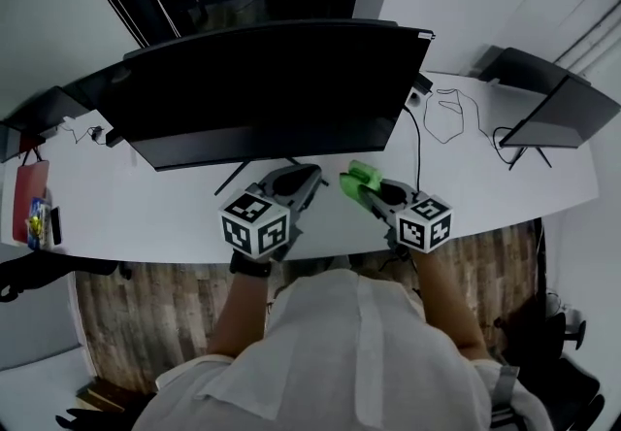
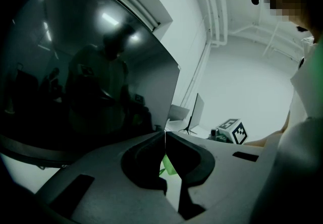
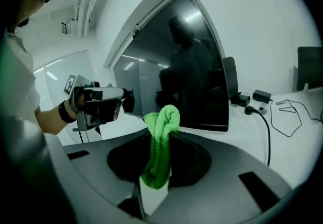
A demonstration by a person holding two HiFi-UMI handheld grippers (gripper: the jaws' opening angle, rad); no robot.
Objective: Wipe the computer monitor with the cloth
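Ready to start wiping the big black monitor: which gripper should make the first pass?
Probably right. The right gripper is shut on the green microfibre cloth, facing the large black monitor screen. The left gripper is shut, holding nothing.

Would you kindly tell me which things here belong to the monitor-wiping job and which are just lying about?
Job:
computer monitor
green cloth, pinched in the right hand-held gripper
left hand-held gripper, shut, empty

Lying about:
second monitor on the right
black cable
red item at the left edge
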